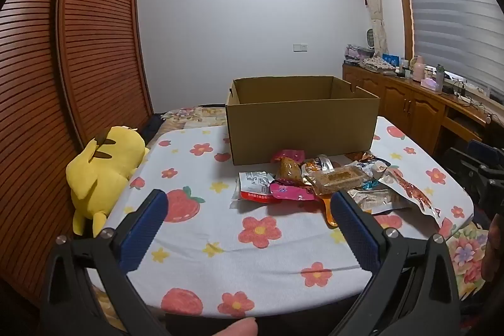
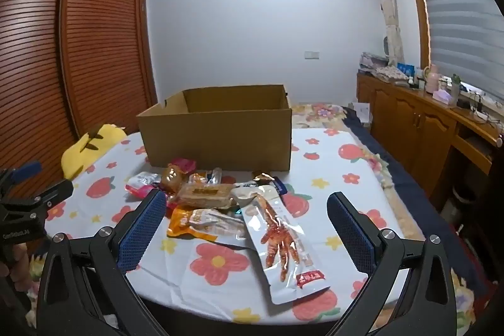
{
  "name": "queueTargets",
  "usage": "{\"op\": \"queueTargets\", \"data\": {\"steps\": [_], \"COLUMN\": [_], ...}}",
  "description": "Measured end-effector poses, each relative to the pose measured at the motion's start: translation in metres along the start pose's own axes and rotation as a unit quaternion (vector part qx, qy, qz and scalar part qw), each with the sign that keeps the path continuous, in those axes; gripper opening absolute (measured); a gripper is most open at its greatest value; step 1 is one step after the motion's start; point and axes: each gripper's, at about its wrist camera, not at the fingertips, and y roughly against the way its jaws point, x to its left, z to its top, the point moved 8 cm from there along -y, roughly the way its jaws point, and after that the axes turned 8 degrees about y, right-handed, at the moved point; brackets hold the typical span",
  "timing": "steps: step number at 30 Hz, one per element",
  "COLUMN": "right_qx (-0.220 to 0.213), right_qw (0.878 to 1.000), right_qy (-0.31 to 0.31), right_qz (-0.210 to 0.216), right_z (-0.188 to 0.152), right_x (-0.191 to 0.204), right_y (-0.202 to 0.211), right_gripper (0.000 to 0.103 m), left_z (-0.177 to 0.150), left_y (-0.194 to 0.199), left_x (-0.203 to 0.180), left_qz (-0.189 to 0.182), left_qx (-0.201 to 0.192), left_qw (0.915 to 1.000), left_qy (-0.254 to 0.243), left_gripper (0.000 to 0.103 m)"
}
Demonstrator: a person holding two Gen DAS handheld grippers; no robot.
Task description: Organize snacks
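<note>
An open cardboard box [image 1: 302, 122] stands on the flower-print table [image 1: 220, 257]; it also shows in the right wrist view [image 2: 217, 134]. A pile of snack packets [image 1: 318, 181] lies in front of it. In the right wrist view the pile [image 2: 204, 194] includes a long clear chicken-foot packet [image 2: 280, 241] and an orange packet [image 2: 189, 222]. My left gripper [image 1: 249, 207] is open and empty, hovering above the table short of the pile. My right gripper [image 2: 245, 210] is open and empty, just above the near packets.
A yellow plush toy [image 1: 100, 169] lies at the table's left edge. A slatted wooden wardrobe [image 1: 78, 52] stands on the left. A wooden cabinet [image 1: 415, 106] with bottles runs along the right wall. The left gripper's body [image 2: 28, 210] shows at the right view's left edge.
</note>
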Motion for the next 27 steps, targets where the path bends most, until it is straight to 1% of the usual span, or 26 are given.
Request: {"op": "queueTargets", "data": {"steps": [1, 7, 8, 27], "right_qx": [0.006, 0.003, 0.003, 0.002], "right_qw": [1.0, 1.0, 1.0, 1.0], "right_qy": [0.003, 0.004, 0.004, 0.006], "right_qz": [-0.001, -0.004, -0.004, -0.006], "right_z": [-0.0004, 0.0014, 0.0016, 0.0013], "right_x": [0.0, -0.0011, -0.0015, -0.0038], "right_y": [-0.0004, 0.001, 0.0014, 0.0022], "right_gripper": [0.103, 0.103, 0.103, 0.103], "left_z": [0.0002, 0.0018, 0.0, 0.0038], "left_y": [-0.0003, -0.0042, -0.0002, 0.0039], "left_x": [0.0006, 0.0036, -0.0028, -0.0027], "left_qz": [0.001, 0.006, -0.005, -0.008], "left_qx": [0.0, 0.0, -0.002, -0.005], "left_qw": [1.0, 1.0, 1.0, 0.9999], "left_qy": [0.001, 0.003, -0.002, -0.003], "left_gripper": [0.103, 0.103, 0.103, 0.103]}}
